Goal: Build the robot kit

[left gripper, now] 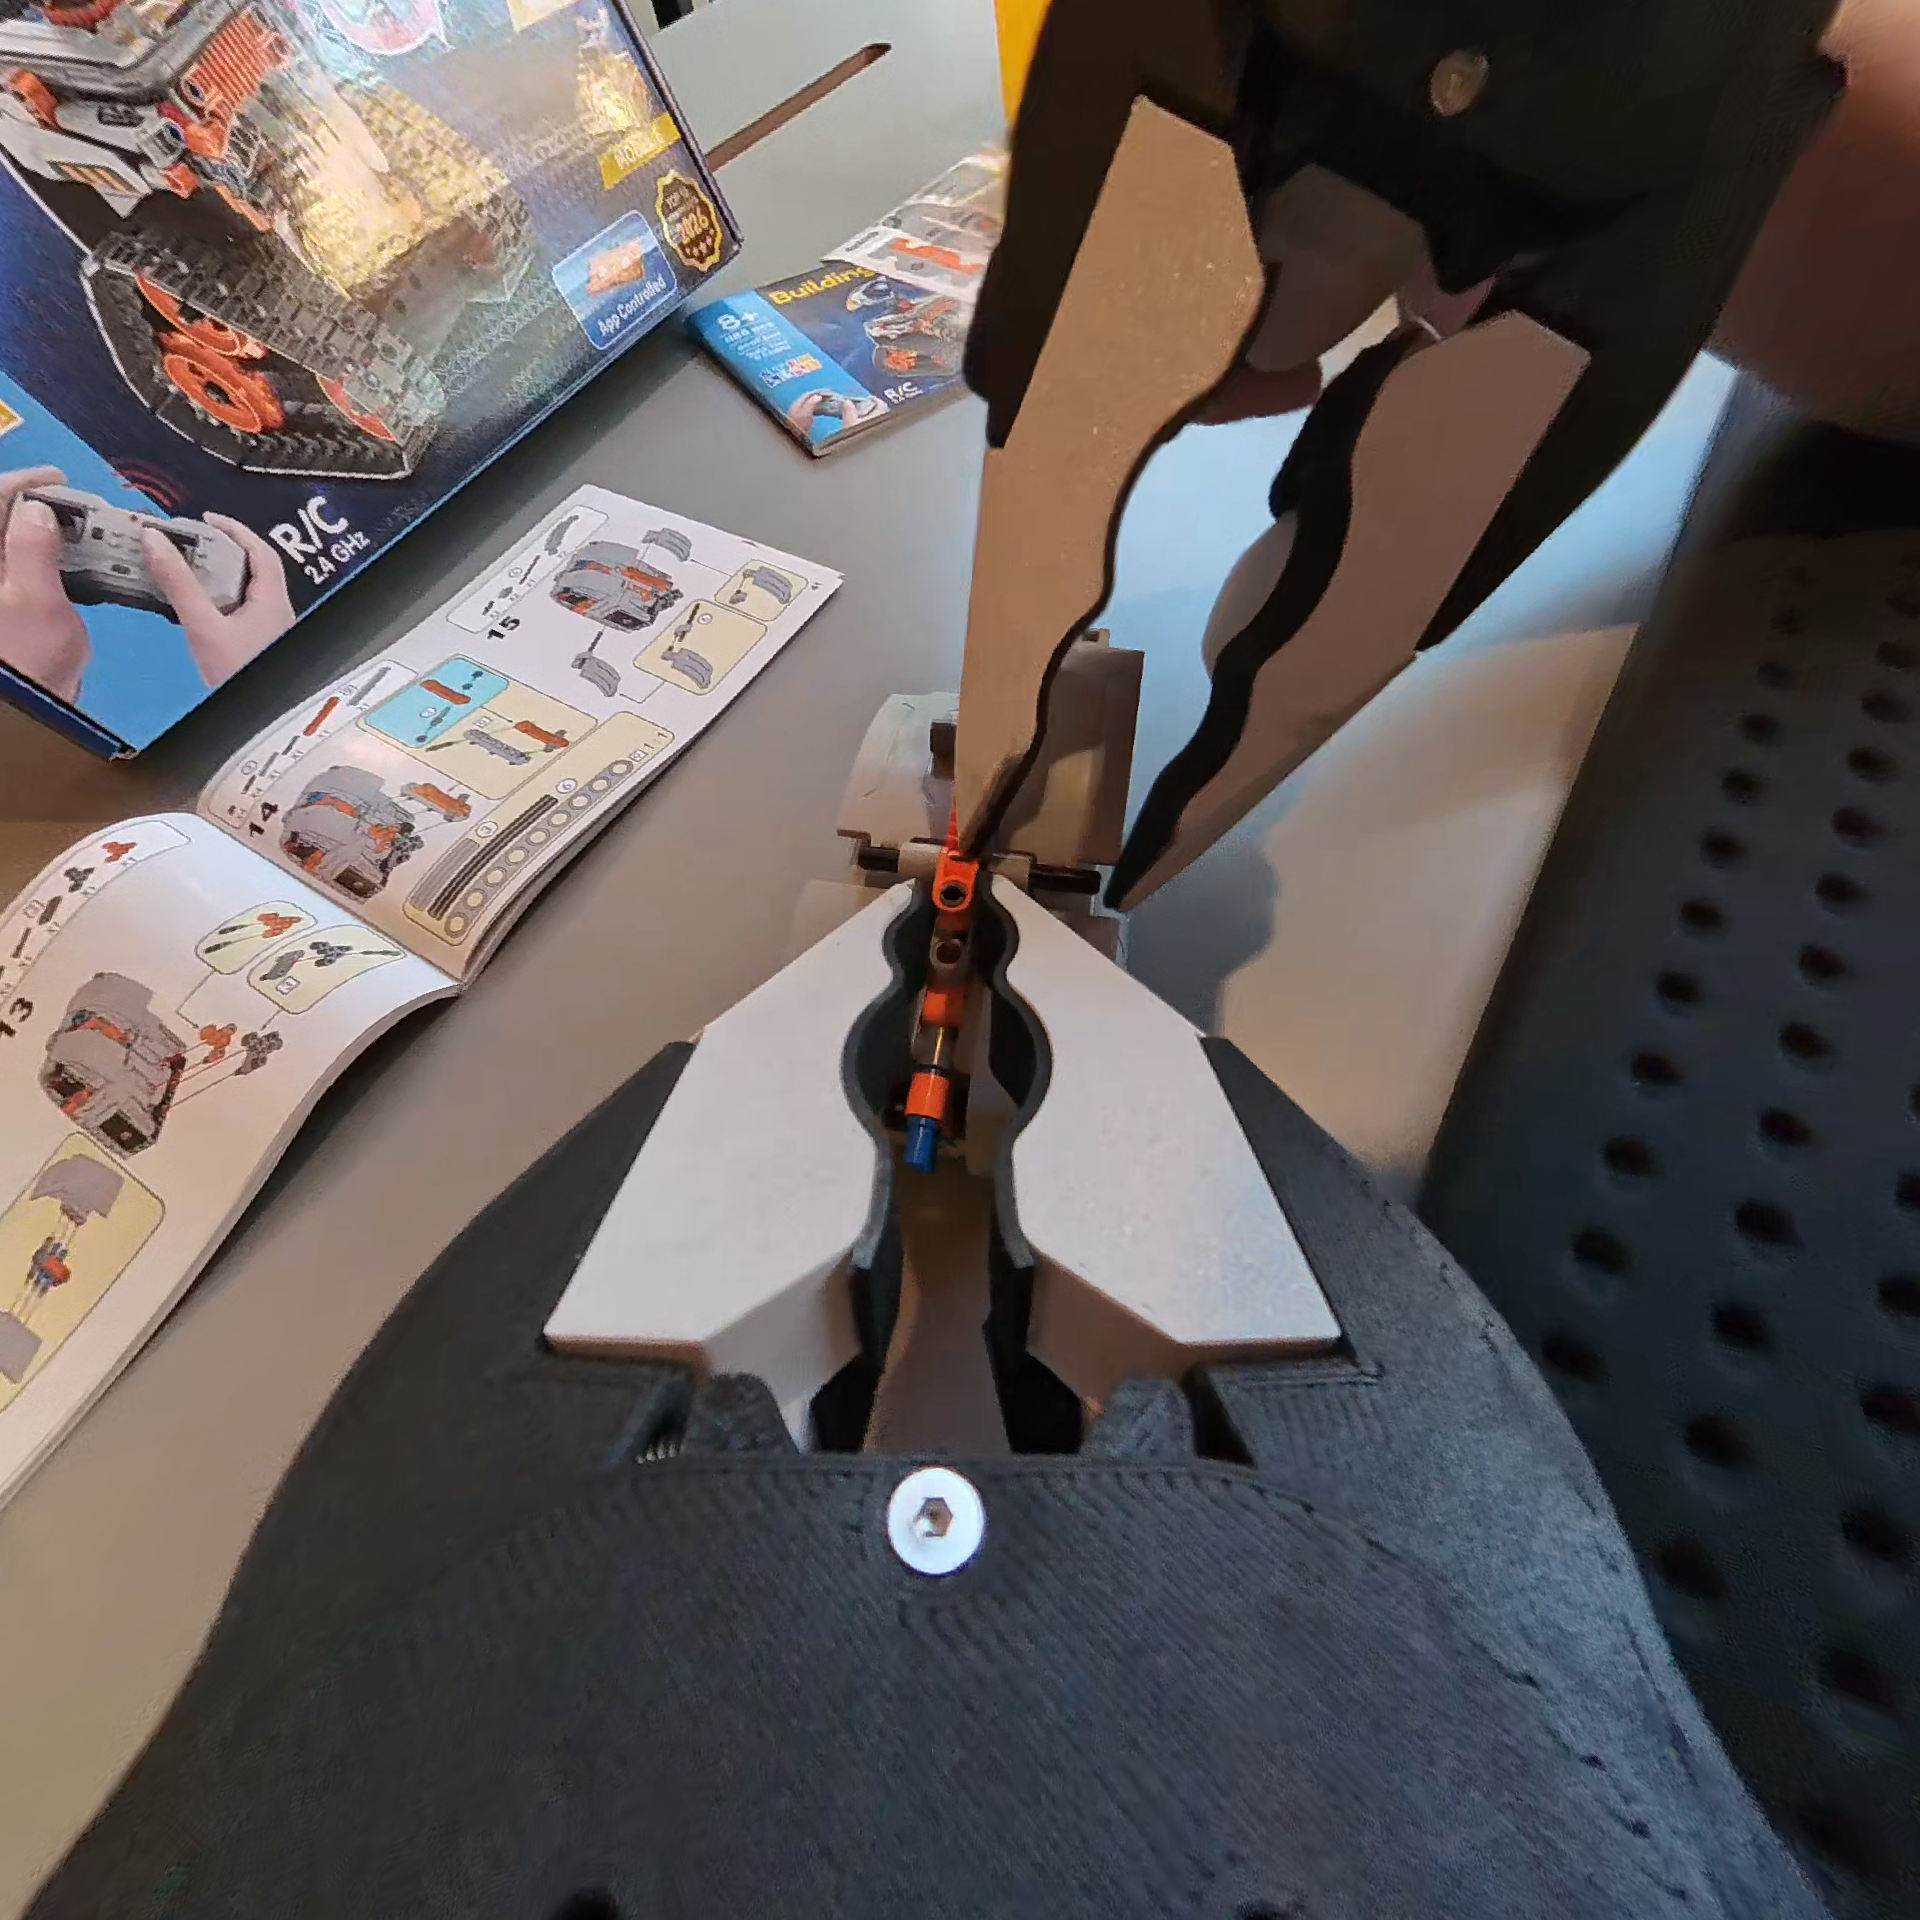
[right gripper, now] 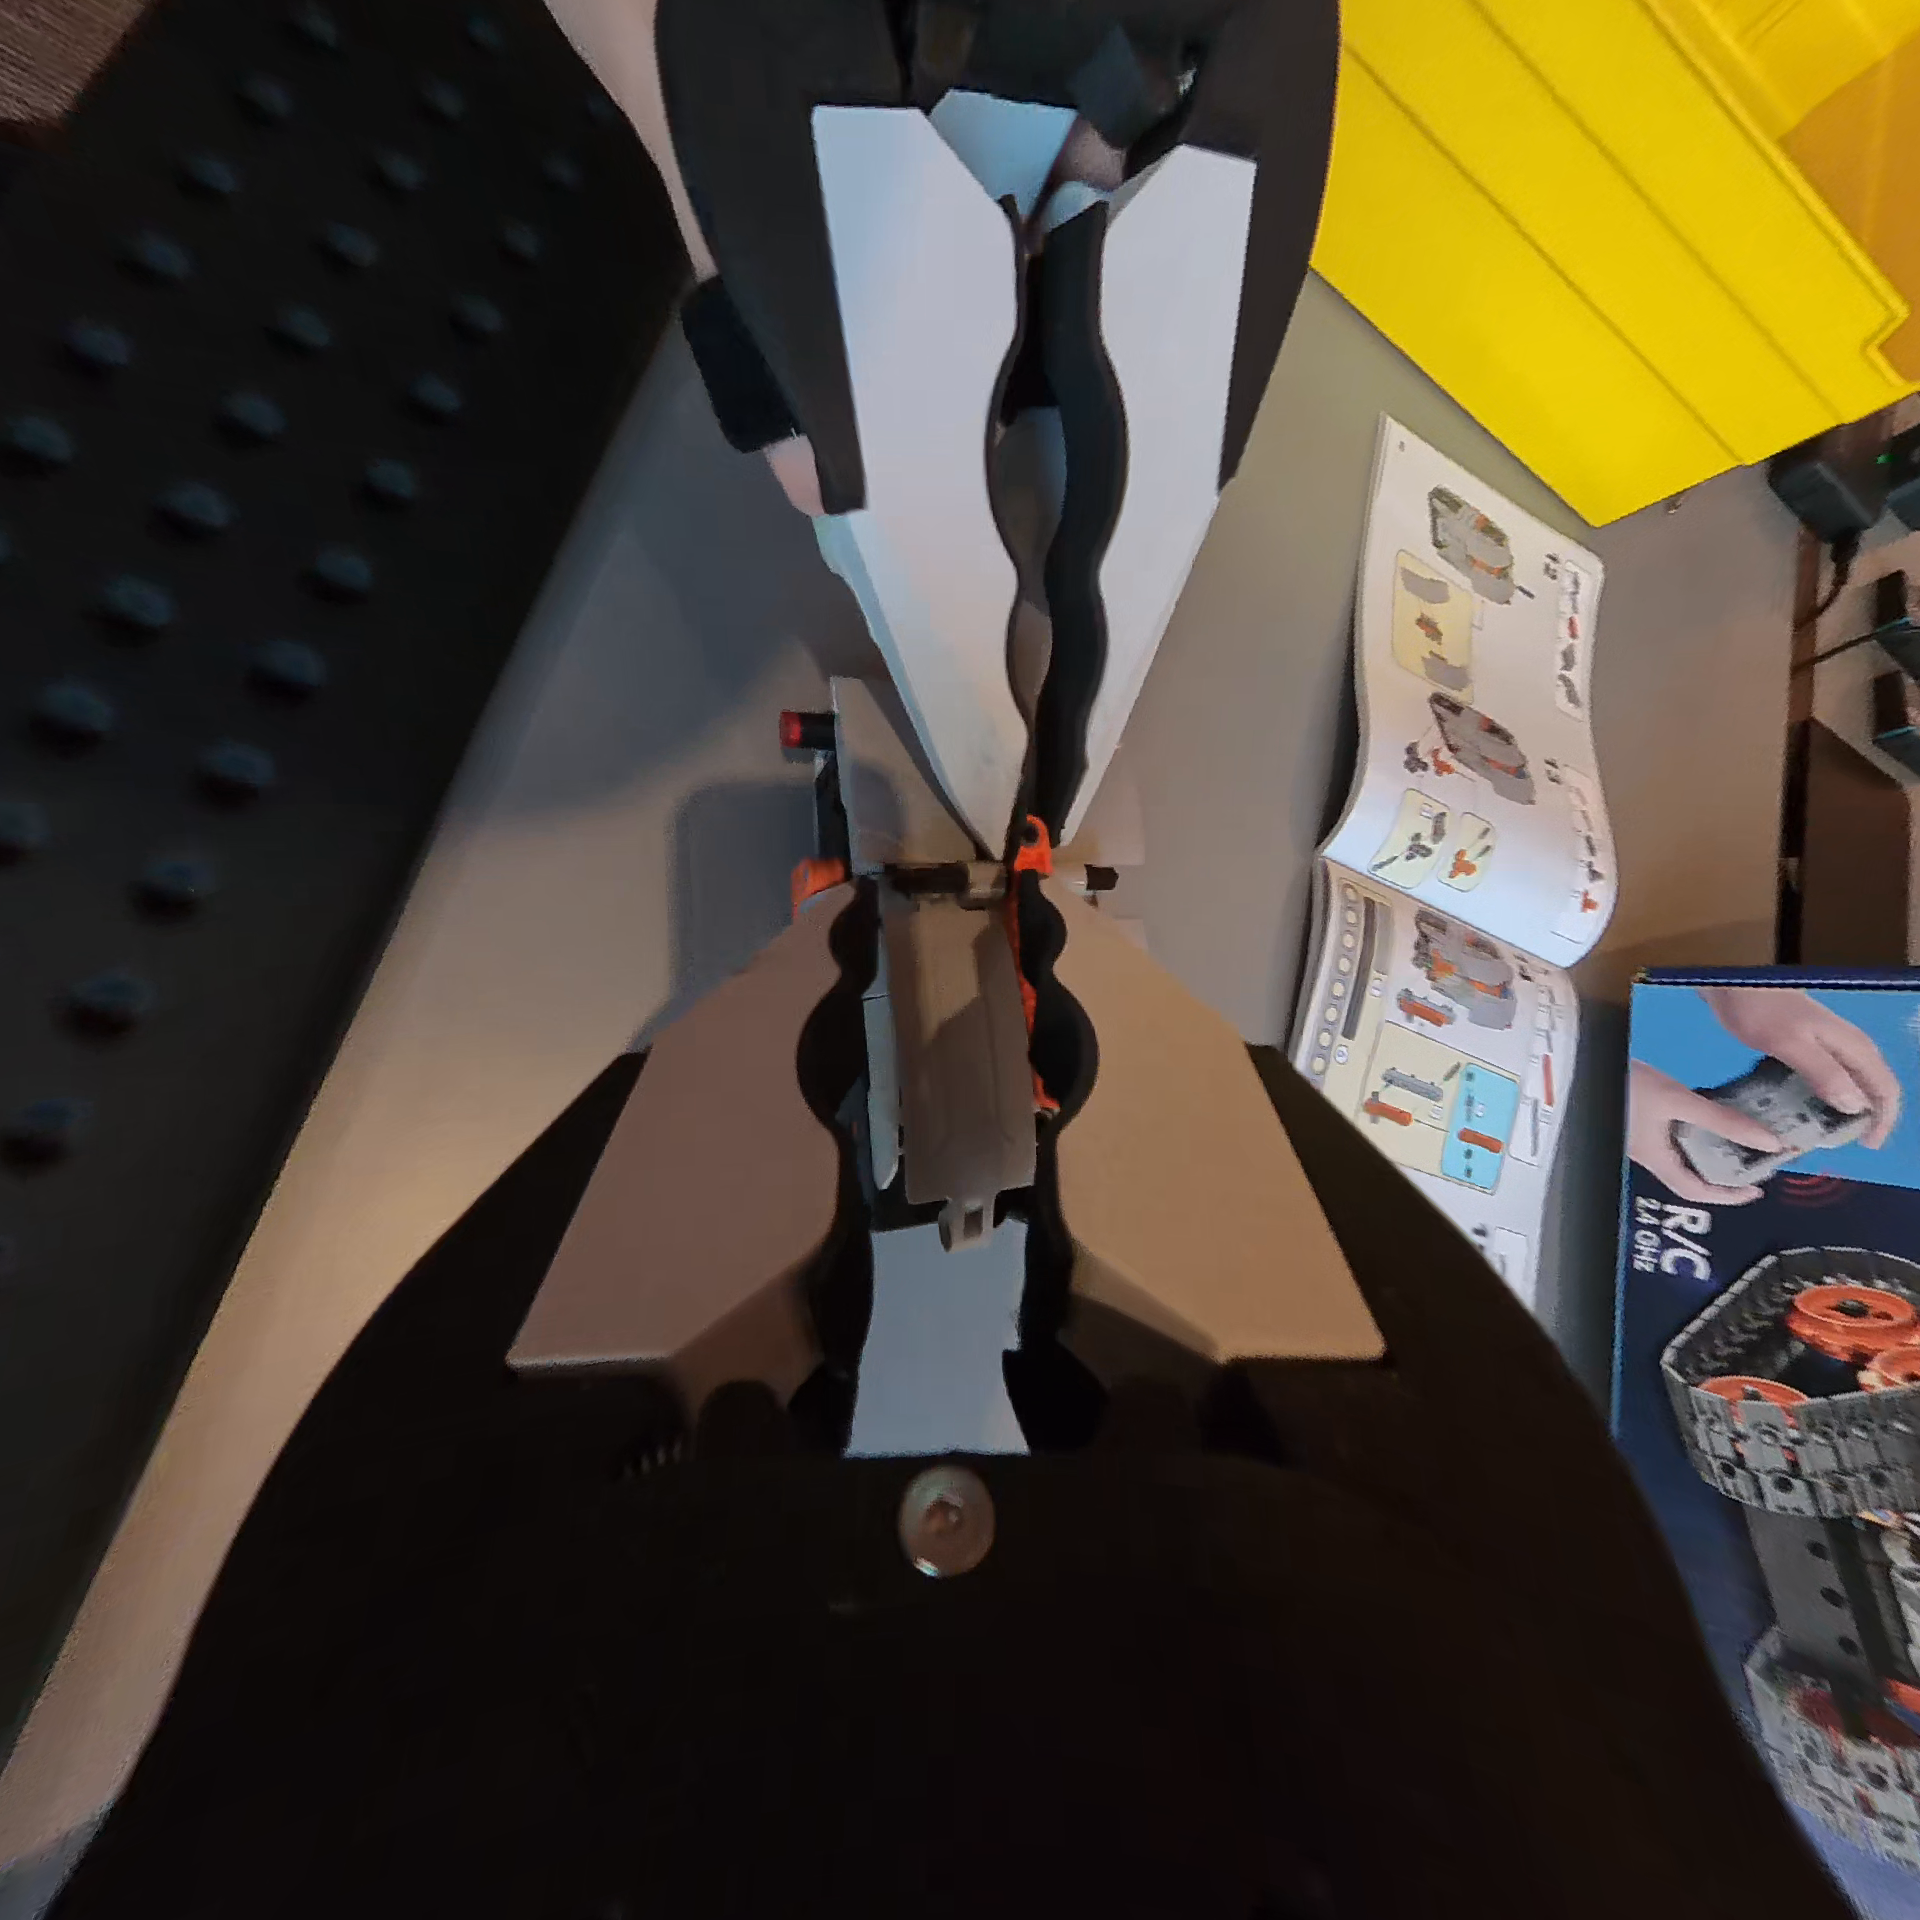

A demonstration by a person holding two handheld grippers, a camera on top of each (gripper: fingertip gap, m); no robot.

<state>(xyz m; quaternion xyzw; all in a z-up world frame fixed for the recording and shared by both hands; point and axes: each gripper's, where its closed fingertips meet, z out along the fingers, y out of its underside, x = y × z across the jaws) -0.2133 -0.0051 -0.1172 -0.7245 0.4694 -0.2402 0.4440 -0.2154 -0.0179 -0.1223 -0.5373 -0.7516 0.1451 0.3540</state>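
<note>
A small grey building-brick model with orange parts is held above the grey table between both grippers. My right gripper is shut on the model's grey body, its jaws held apart by it. In the left wrist view the right gripper comes down from above and straddles the model. My left gripper is shut, its tips pinching an orange connector at the model's edge. Orange, grey and blue pieces show through the gap between its fingers. The left gripper also shows in the right wrist view, on the orange connector.
An open instruction booklet lies left of the grippers, with the blue product box behind it and a second booklet farther back. A black perforated surface is on the right. A yellow bin stands past the booklet. My left and right fingertips are right by each other.
</note>
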